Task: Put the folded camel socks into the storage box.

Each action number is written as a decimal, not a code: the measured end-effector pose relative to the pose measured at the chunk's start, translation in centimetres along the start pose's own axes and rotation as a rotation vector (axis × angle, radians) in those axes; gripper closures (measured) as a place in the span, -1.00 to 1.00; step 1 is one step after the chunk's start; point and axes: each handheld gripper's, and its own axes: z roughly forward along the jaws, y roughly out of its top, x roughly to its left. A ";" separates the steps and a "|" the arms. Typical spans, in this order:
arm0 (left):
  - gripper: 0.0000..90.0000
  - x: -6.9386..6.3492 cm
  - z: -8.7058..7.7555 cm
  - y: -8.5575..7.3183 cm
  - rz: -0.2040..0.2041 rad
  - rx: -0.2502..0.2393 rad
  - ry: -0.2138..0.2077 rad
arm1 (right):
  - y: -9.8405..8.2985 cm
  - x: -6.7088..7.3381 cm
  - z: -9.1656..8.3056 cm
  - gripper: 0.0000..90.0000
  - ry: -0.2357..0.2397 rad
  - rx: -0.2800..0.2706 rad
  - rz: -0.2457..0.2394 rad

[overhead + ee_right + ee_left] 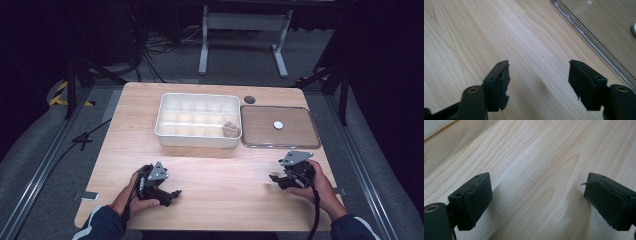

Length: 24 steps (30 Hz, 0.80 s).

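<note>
Both grippers rest low over the near part of the wooden surface point(220, 175) in the high view: my left gripper point(172, 194) at the near left, its jaws pointing to the right along the front edge, and my right gripper point(274, 178) at the near right, jaws pointing left toward the other. Each holds nothing. Farther back lies the white compartment tray point(165, 131), long axis running left to right, with a small brownish piece point(230, 129) in its near right compartment. Just beside the tray, on its right, the clear lid point(310, 142) lies flat with a white round disc point(278, 125) on it.

From the left gripper view, my left gripper point(536, 195) has its jaws wide apart over bare wood, nothing between them.

From the right gripper view, my right gripper point(539, 82) also stands spread, only wood grain between the pads point(503, 82). The lid's edge point(586, 35) runs diagonally across the upper right, well apart from the jaws.
</note>
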 end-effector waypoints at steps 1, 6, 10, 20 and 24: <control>-0.82 0.0 0.0 0.0 0.000 -0.001 0.001 | -0.2 -0.1 -0.1 -0.29 0.002 -0.007 0.002; -0.82 0.0 0.0 0.0 -0.001 0.001 0.002 | -1.5 -0.1 -0.2 -0.43 0.004 -0.012 0.026; -0.82 0.0 0.0 0.0 0.000 0.001 0.002 | -2.4 -0.2 -0.5 -0.49 0.002 -0.018 0.054; -0.82 0.0 0.0 0.0 -0.001 0.000 0.001 | -4.4 0.0 -1.0 -0.50 0.005 -0.038 0.088; -0.82 0.0 0.0 0.0 -0.001 0.002 0.001 | -5.4 0.0 -1.2 -0.51 0.004 -0.054 0.110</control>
